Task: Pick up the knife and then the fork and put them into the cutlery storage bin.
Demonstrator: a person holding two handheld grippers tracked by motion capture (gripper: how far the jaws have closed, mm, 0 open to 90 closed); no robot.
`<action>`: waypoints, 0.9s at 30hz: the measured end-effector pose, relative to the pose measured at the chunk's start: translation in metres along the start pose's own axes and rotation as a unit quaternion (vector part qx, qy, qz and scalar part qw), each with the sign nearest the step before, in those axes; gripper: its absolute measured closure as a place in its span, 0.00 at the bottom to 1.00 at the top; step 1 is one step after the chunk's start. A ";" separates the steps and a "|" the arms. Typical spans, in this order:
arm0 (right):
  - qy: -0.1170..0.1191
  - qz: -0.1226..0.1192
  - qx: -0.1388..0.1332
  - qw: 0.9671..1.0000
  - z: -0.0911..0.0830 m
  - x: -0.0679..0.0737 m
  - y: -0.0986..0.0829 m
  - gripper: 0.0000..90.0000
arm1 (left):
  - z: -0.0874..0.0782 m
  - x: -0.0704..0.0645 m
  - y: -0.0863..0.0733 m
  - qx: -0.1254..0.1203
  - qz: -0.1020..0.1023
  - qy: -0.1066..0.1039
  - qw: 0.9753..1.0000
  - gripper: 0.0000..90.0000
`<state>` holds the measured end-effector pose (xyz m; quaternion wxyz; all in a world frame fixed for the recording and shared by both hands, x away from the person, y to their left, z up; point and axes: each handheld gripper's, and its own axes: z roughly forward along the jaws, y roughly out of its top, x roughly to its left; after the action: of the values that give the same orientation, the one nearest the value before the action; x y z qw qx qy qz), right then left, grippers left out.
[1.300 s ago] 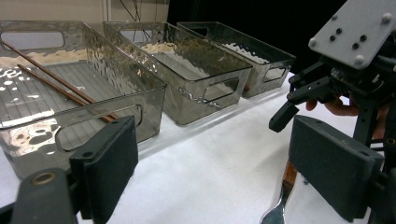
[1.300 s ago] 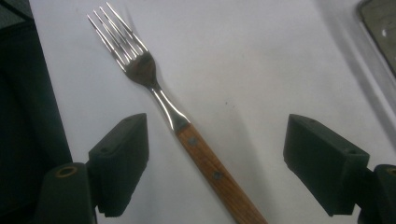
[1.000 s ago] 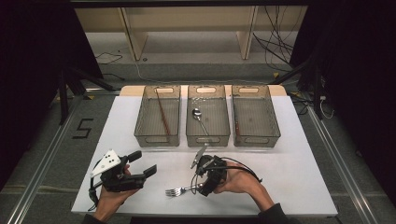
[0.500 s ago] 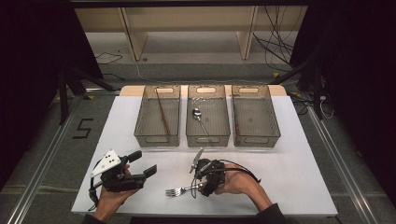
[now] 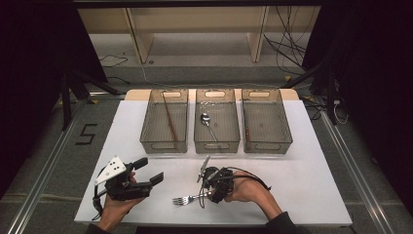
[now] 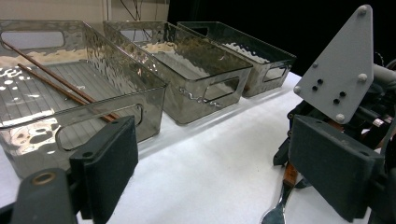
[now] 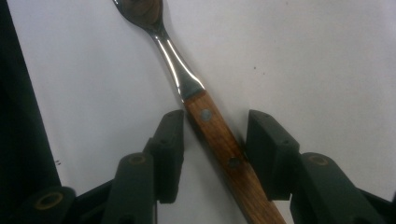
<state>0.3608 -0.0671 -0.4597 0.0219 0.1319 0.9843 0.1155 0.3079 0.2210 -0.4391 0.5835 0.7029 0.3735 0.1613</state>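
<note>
Because the fork (image 5: pixel 191 199) lies flat near the table's (image 5: pixel 311 185) front edge with its long axis running roughly along that edge, tines toward the left and wooden handle toward the right, the grasp turns on how the right gripper (image 5: pixel 210 193) straddles that handle. In the right gripper view the fork (image 7: pixel 205 116) runs diagonally between the two jaws, bowl end away from the camera, and the handle slants across the gap instead of lying square to the pads; the left pad (image 7: pixel 169 140) looks to touch or nearly touch the handle's edge, while the other pad (image 7: pixel 268 149) stands just beside it with a sliver of table showing. So the right gripper (image 7: pixel 215 149) is parted around the handle and has not clamped it, as far as I can judge. The right hand is plainly the nearer one: the left gripper (image 5: pixel 141 179) hovers well apart to the fork's left, its jaws spread wide and holding nothing. In the left gripper view the fork's tip (image 6: pixel 276 212) peeks out low beside the right gripper's grey plate (image 6: pixel 340 65). Three bins (image 5: pixel 216 127) wait at the table's far edge, well beyond the fork.
</note>
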 end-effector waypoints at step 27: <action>-0.002 -0.057 0.019 0.998 -0.002 0.010 0.007 0.86 | 0.000 0.000 0.000 0.000 0.000 0.000 1.000 0.17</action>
<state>0.3533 -0.0584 -0.4565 0.0282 0.0765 0.9921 0.0953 0.3076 0.2211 -0.4390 0.5830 0.7032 0.3735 0.1617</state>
